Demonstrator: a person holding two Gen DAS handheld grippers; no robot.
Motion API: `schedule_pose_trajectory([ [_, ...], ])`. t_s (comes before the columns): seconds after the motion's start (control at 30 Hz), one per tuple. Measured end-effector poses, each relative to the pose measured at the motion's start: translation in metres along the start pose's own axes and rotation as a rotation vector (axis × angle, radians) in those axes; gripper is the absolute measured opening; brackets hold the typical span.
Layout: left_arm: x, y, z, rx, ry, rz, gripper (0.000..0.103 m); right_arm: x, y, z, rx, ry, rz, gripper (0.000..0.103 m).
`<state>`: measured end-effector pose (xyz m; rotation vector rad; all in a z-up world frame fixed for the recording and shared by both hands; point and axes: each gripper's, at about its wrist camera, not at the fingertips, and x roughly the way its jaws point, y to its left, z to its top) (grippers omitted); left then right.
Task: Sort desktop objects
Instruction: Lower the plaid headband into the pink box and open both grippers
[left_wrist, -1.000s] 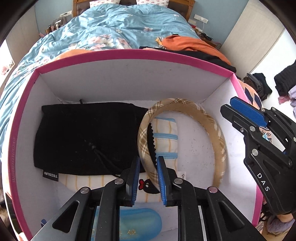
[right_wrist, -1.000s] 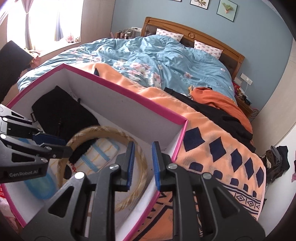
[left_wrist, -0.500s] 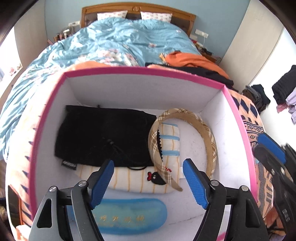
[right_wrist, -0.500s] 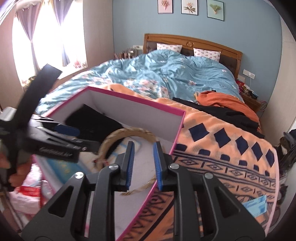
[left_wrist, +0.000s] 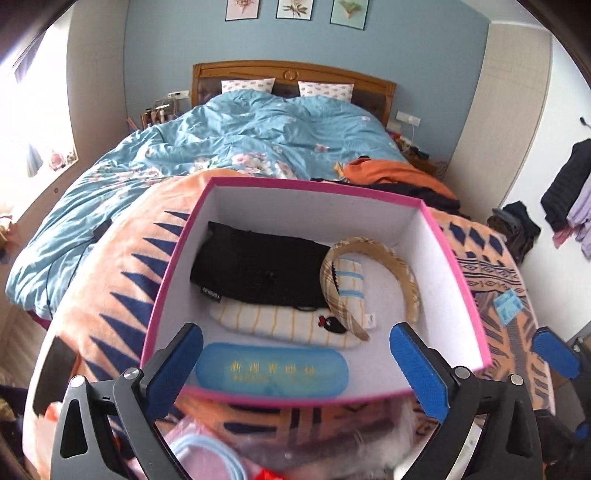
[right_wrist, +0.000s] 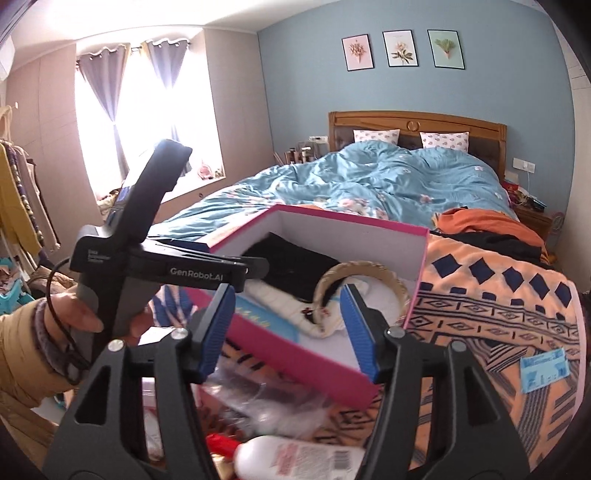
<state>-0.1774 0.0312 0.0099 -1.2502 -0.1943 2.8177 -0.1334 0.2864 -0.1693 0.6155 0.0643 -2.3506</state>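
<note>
Pink box (left_wrist: 458, 273) open-topped, floor crowded, bare patch inside headband (left_wrist: 369, 273), pouch (left_wrist: 258, 269) fills left

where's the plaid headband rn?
In the left wrist view the headband lies inside the pink box, right half, arching over a striped pouch beside the black bag.

A bed (left_wrist: 258, 140) with a rumpled blue floral duvet (right_wrist: 369, 184) fills the far side of the room, two patterned pillows (left_wrist: 247, 85) leaning on its wooden headboard (right_wrist: 417, 122). Three framed plant prints (right_wrist: 400, 48) hang on the blue wall above. At far left, purple curtains (right_wrist: 99, 88) frame a bright window. An orange garment (left_wrist: 391, 171) lies at the bed's right edge.
</note>
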Motion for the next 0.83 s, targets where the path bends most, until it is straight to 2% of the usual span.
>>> schedule_pose_trajectory([
  [0.17,-0.027,0.008,-0.018,-0.009,-0.049,0.031,0.103,-0.008,0.016,-0.013,-0.003,0.003,-0.006,0.067],
  [0.23,-0.034,0.009,-0.027,-0.006,-0.056,0.032,0.103,-0.01,0.017,-0.018,0.027,0.003,0.006,0.072],
  [0.4,-0.044,0.011,-0.048,0.012,-0.054,0.071,0.103,-0.013,0.024,-0.03,0.053,0.013,0.002,0.081],
  [0.63,-0.055,0.019,-0.076,-0.006,-0.034,0.077,0.103,-0.017,0.04,-0.052,0.055,0.017,-0.035,0.089],
  [0.83,-0.058,0.02,-0.1,0.004,-0.03,0.072,0.103,-0.012,0.043,-0.066,0.075,0.052,-0.058,0.09],
])
